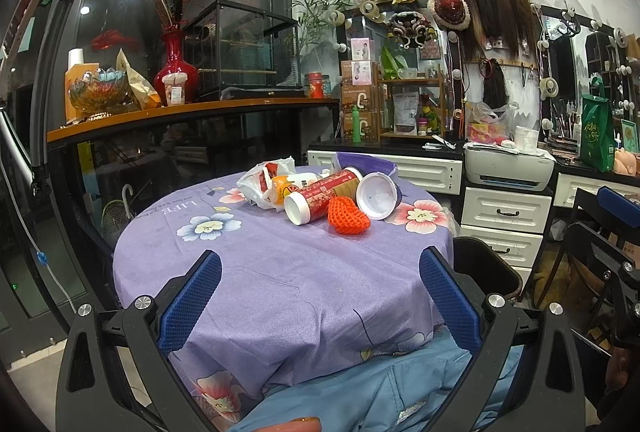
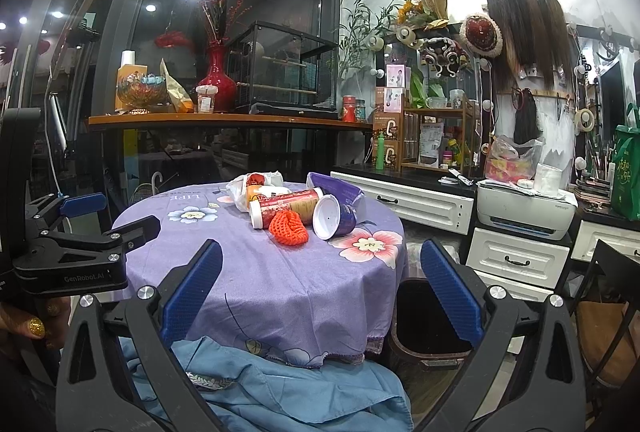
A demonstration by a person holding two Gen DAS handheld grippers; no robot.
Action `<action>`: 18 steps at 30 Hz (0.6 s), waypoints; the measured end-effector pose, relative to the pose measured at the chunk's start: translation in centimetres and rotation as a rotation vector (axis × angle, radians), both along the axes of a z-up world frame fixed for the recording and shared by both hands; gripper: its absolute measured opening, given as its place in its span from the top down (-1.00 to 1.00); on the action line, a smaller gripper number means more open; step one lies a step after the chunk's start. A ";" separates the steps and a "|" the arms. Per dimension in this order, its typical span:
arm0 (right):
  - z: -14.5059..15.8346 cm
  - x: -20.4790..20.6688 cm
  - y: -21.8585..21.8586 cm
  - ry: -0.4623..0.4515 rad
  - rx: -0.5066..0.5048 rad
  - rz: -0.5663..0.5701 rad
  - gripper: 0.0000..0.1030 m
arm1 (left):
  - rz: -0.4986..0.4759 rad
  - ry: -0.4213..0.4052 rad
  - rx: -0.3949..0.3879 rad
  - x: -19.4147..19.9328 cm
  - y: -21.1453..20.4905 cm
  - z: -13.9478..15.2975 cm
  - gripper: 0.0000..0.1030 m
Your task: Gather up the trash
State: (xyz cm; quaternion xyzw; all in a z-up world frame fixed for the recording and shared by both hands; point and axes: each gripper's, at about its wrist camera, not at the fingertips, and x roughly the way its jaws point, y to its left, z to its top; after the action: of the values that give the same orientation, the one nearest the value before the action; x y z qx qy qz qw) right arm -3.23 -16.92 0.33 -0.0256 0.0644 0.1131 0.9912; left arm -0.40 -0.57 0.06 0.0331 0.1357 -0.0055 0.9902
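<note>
Both grippers are held above the near edge of a round worktop (image 1: 248, 272) covered with a purple flowered cloth. The left gripper (image 1: 320, 272) has its blue-padded fingers spread wide with nothing between them. The right gripper (image 2: 322, 264) is also wide apart and holds nothing.

The trash lies in one group on the far half of the worktop, well apart from both grippers. A red printed can (image 1: 320, 197) with a white end lies on its side. Just in front of it, and touching it, is an orange crocheted heart (image 1: 347, 218). To the right of the can a blue cup (image 2: 334, 218) lies tipped, its white base turned to the cameras. Behind them there is a white plastic bag (image 1: 260, 183) with an orange-labelled bottle (image 1: 290, 185) against it, and a purple packet (image 2: 336, 187) at the back.

A dark waste bin (image 2: 428, 316) stands on the floor just beside the right edge of the worktop. A light blue cloth (image 2: 280, 388) lies at the near edge, below the grippers.
</note>
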 end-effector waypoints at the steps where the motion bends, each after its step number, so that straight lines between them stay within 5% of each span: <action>1: 0.0 0.0 0.0 0.000 0.001 0.000 -0.91 | 0.000 0.000 0.000 0.0 0.0 0.0 -0.90; 18: -0.1 -0.1 0.1 0.003 0.001 -0.001 -0.91 | 0.000 0.001 0.000 0.0 0.0 0.0 -0.90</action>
State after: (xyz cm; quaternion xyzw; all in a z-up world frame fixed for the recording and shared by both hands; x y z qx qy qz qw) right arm -3.31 -16.84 0.26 -0.0251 0.0659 0.1127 0.9911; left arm -0.43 -0.53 0.05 0.0331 0.1360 -0.0056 0.9901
